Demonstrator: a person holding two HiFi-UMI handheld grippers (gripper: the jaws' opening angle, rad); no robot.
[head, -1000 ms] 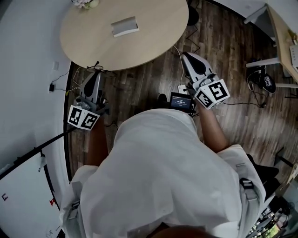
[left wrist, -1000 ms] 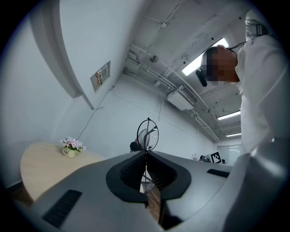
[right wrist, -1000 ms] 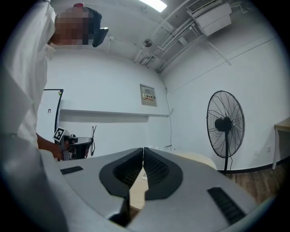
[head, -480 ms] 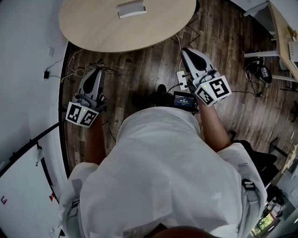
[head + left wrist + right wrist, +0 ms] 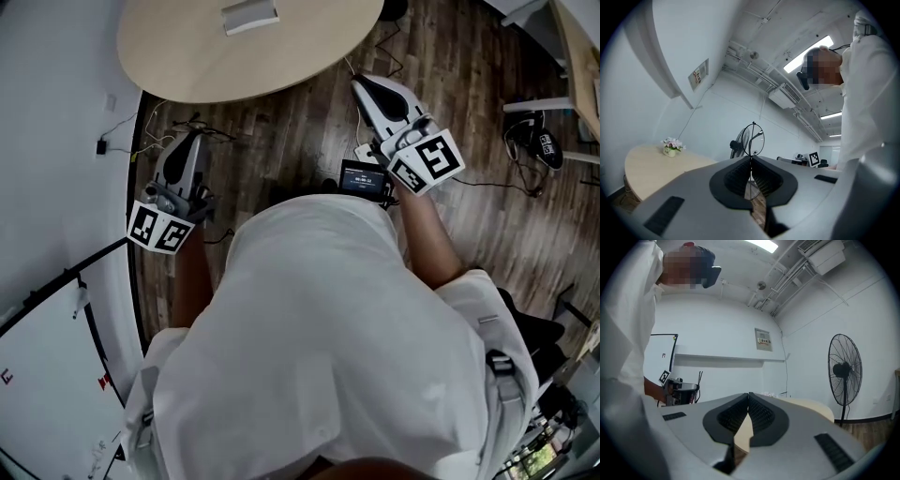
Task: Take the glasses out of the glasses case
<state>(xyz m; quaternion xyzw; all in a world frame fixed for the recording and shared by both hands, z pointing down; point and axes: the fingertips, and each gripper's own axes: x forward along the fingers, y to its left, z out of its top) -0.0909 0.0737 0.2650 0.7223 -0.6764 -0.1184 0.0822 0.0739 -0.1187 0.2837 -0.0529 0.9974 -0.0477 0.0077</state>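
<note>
A grey glasses case [image 5: 249,16] lies on the round pale wooden table [image 5: 187,56] at the top of the head view; no glasses show. My left gripper [image 5: 191,141] hangs over the wooden floor below the table's near edge, jaws shut on nothing. My right gripper [image 5: 360,84] sits just off the table's right edge, also shut and empty. In the left gripper view the left gripper [image 5: 751,158] points past the table [image 5: 651,164]. In the right gripper view the right gripper [image 5: 748,394] faces the table [image 5: 806,405]; the case is hidden there.
A small flower pot [image 5: 670,146] stands on the table's far side. A standing fan [image 5: 843,371] is by the wall. Cables and a power strip [image 5: 364,150] lie on the floor [image 5: 281,141]. A white wall [image 5: 56,141] is at left; another desk [image 5: 581,56] at right.
The right gripper has moved up toward the table's right edge. The left gripper has barely shifted. The case sits nearer the top of the view than a second ago.
</note>
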